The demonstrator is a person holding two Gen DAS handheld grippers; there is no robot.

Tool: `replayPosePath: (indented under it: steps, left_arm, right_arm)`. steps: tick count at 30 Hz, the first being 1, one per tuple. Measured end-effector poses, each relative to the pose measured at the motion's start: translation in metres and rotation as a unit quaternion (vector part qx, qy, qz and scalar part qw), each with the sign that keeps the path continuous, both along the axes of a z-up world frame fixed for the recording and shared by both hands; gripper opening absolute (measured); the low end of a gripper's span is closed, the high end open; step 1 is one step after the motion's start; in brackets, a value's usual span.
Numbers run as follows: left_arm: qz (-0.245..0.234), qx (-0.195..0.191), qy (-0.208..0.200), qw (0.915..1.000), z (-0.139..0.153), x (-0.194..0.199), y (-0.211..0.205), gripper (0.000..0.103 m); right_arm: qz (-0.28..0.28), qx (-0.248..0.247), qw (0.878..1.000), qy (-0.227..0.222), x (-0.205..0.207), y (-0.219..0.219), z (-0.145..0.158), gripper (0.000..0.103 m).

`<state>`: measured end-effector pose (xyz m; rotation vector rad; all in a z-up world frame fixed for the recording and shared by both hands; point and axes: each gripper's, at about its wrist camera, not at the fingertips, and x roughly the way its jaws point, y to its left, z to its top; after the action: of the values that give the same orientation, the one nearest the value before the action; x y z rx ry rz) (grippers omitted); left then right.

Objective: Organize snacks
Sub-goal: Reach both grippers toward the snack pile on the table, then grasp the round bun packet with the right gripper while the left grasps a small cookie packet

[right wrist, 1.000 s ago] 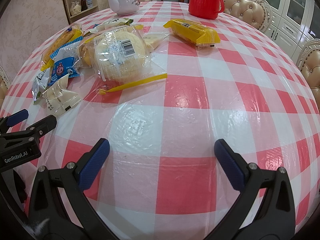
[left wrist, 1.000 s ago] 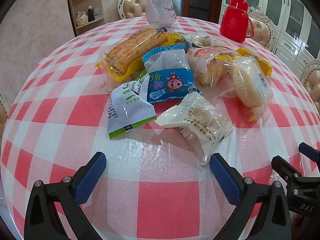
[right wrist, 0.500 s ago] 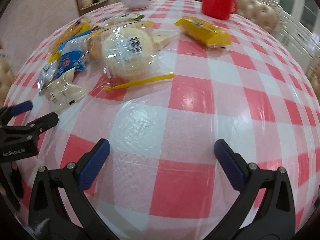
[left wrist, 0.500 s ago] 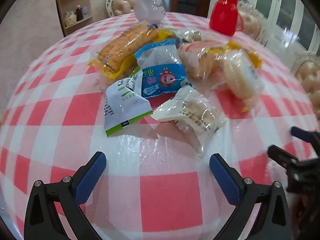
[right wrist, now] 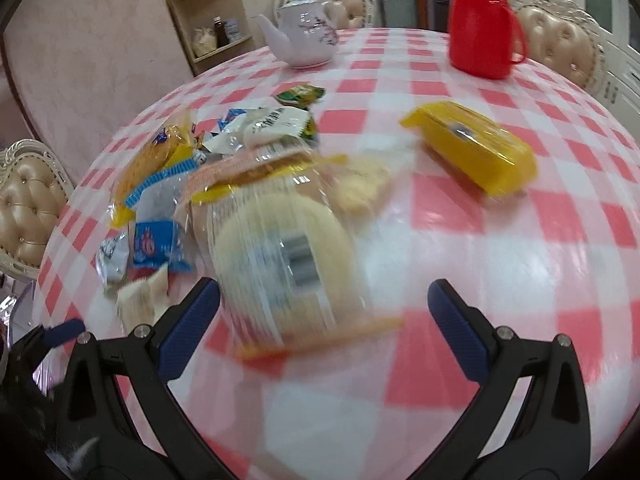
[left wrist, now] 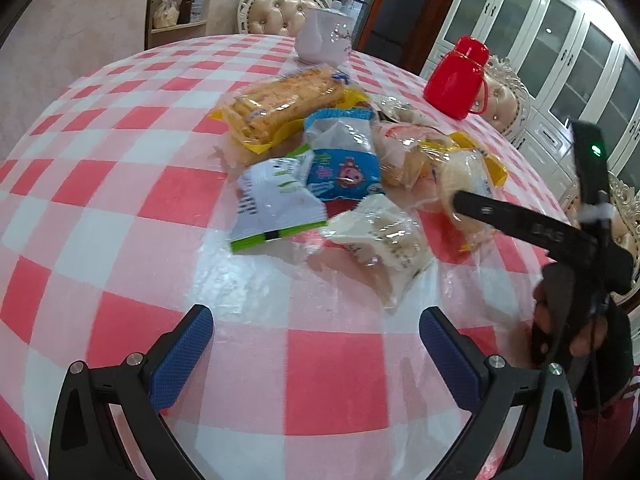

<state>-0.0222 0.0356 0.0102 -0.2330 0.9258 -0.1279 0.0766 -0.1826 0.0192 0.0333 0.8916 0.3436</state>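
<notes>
1. the round cake (right wrist: 280, 256) in its clear wrapper lies at the near edge of the snack pile (left wrist: 340, 172), on the checked table (right wrist: 500, 280), with its yellow seal strip nearest the camera.
2. the right gripper (right wrist: 324, 320) has its jaws wide apart around the front of the cake, empty; the picture is blurred, so i cannot tell whether a pad touches the wrapper.
3. the left gripper (left wrist: 316, 356) is spread just as wide, holding nothing, over bare cloth just short of the white pack (left wrist: 380, 240).
4. other packs crowd the cake: the blue pack (left wrist: 342, 160), the green-edged pack (left wrist: 276, 204) and the long bread (left wrist: 280, 100). the yellow pack (right wrist: 472, 148) lies well apart, with the red jug (right wrist: 480, 20) and teapot (right wrist: 304, 40) beyond.
5. risks, as i judge them: closing on loose film alone could let the cake slip or tear the seal; squeezing hard could crush it; lifting may drag overlapping neighbours; the two tools are near enough to knock together.
</notes>
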Motion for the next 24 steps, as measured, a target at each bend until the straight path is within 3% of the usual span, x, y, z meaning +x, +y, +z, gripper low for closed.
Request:
replayPosePath:
  steps: [4,6,11,14,15,17,18,19,22,24]
  left_arm:
    - [0.015,0.001,0.002,0.9999,0.000,0.012,-0.012,0.103]
    - [0.018,0.014,0.006,0.9997,-0.001,0.021,-0.025,0.103]
    - [0.028,0.045,0.008,0.9986,-0.001,0.042,-0.050,0.103]
    - [0.041,0.070,0.014,0.9966,-0.004,0.057,-0.063,0.098]
    - [0.046,0.080,0.015,0.9956,-0.004,0.060,-0.066,0.092]
    - [0.053,0.097,0.009,0.9938,-0.003,0.061,-0.069,0.068]
    - [0.043,0.103,0.000,0.9938,-0.001,0.058,-0.072,0.047]
    - [0.036,0.108,-0.004,0.9935,-0.001,0.054,-0.075,0.038]
    - [0.006,0.068,-0.014,0.9976,0.001,0.039,-0.073,0.037]
    - [0.007,0.065,-0.021,0.9976,0.003,0.029,-0.068,0.036]
  right_arm:
    - [0.020,-0.026,0.999,-0.005,0.003,0.017,-0.001,0.101]
    - [0.031,-0.037,0.999,-0.014,0.001,0.021,-0.001,0.073]
    - [0.015,-0.030,0.999,-0.017,-0.006,-0.004,0.000,0.068]
    - [-0.008,0.012,1.000,-0.009,-0.001,-0.030,0.005,0.068]
    - [-0.016,0.023,1.000,-0.009,0.001,-0.036,0.007,0.068]
    - [-0.027,0.034,0.999,-0.014,0.002,-0.044,0.012,0.068]
    - [-0.030,0.036,0.999,-0.016,0.002,-0.046,0.013,0.068]
    - [-0.033,0.039,0.999,-0.017,0.002,-0.047,0.014,0.068]
    - [-0.031,0.044,0.998,-0.016,0.004,-0.045,0.014,0.068]
    - [-0.030,0.043,0.998,-0.019,0.003,-0.044,0.015,0.068]
